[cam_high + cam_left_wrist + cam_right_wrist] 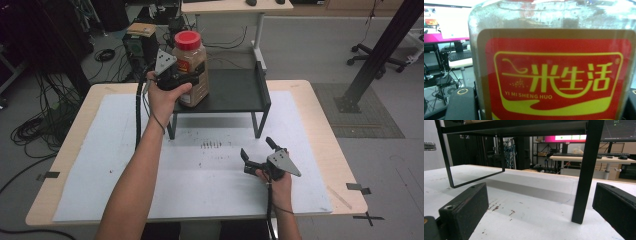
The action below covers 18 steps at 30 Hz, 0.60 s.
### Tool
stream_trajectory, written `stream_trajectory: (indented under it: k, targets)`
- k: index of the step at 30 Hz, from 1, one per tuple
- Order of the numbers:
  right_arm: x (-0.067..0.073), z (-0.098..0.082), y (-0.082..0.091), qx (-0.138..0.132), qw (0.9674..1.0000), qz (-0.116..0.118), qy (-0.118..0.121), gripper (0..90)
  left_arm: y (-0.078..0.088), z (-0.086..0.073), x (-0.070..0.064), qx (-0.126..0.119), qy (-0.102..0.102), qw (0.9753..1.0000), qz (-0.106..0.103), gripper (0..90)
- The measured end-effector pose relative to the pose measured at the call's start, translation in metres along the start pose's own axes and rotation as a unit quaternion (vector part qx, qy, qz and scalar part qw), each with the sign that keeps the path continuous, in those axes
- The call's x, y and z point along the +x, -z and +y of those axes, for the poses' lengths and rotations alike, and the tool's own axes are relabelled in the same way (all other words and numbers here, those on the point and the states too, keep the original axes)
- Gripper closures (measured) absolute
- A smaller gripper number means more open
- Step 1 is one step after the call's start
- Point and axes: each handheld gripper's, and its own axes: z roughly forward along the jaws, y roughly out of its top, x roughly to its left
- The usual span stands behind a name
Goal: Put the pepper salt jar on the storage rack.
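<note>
A clear jar (192,70) with a red lid (187,39) and a red and yellow label stands at the left end of a low black shelf (235,87). My left gripper (187,79) is shut on the jar's body from the left side. In the left gripper view the jar (554,75) sits close up between the jaws. My right gripper (256,147) rests low over the white mat in front of the shelf, open, with nothing between its fingers. In the right gripper view, the right gripper (540,205) faces the shelf's front leg (586,170), a little ahead.
A white mat (100,165) covers most of the wooden table (330,150). Small dark specks (210,145) lie on the mat in front of the shelf. Cables (35,125) trail on the floor at the left. A desk (230,7) stands behind, a black post (380,50) at the right.
</note>
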Motion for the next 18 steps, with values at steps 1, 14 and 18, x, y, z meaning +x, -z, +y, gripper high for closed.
stream_trajectory:
  k: [1, 14, 18]
  targets:
    - [0.0, 0.0, 0.0, 0.0, 1.0, 0.0, 0.0, 0.5, 0.0001, 0.0, 0.0001, 0.0, -0.001, 1.0, 0.0, 24.0]
    - [-0.0003, 0.0, 0.0001, -0.001, 1.0, 0.0, -0.001, 0.6, 0.0, -0.0001, 0.0002, 0.0, -0.002, 1.0, -0.001, 23.9]
    - [-0.0004, 0.0, 0.0001, -0.001, 1.0, 0.0, 0.0, 0.6, -0.0002, -0.0008, 0.0009, -0.003, -0.004, 1.0, -0.004, 23.1]
